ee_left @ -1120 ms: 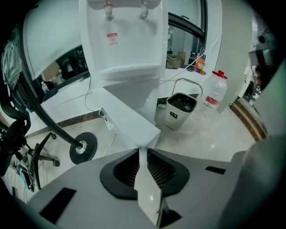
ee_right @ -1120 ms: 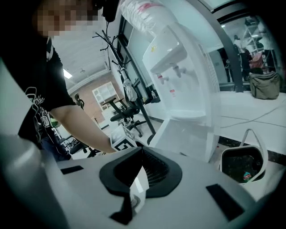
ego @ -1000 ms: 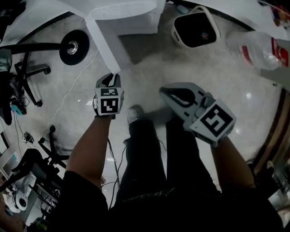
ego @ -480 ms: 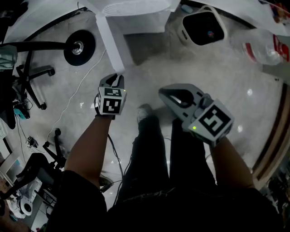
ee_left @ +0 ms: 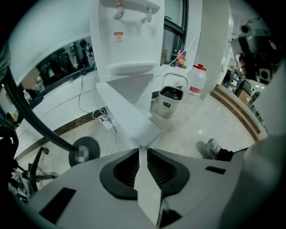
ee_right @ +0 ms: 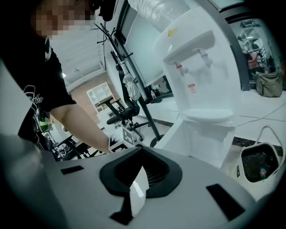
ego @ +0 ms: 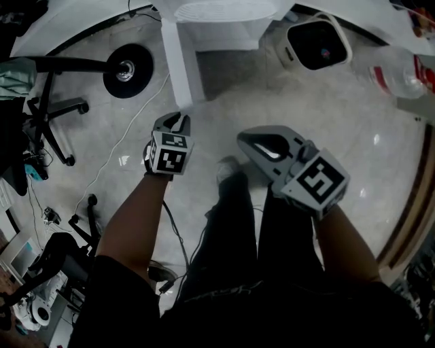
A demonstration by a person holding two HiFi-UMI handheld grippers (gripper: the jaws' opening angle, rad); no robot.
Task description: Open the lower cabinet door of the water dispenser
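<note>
**Left gripper (ego: 180, 117) on door (ego: 180, 61) edge; door lies straight ahead**
My left jaws are pinched together on the door's free edge. The door's long axis runs away from me to its hinge side at the dispenser (ego: 217, 20), already standing open. My right gripper (ego: 248, 139) has its jaws together on nothing and hangs well apart to the right, so the left is nearer.

Head view looks steeply down; both gripper views face the water dispenser (ee_left: 128, 44) (ee_right: 196, 67).
</note>
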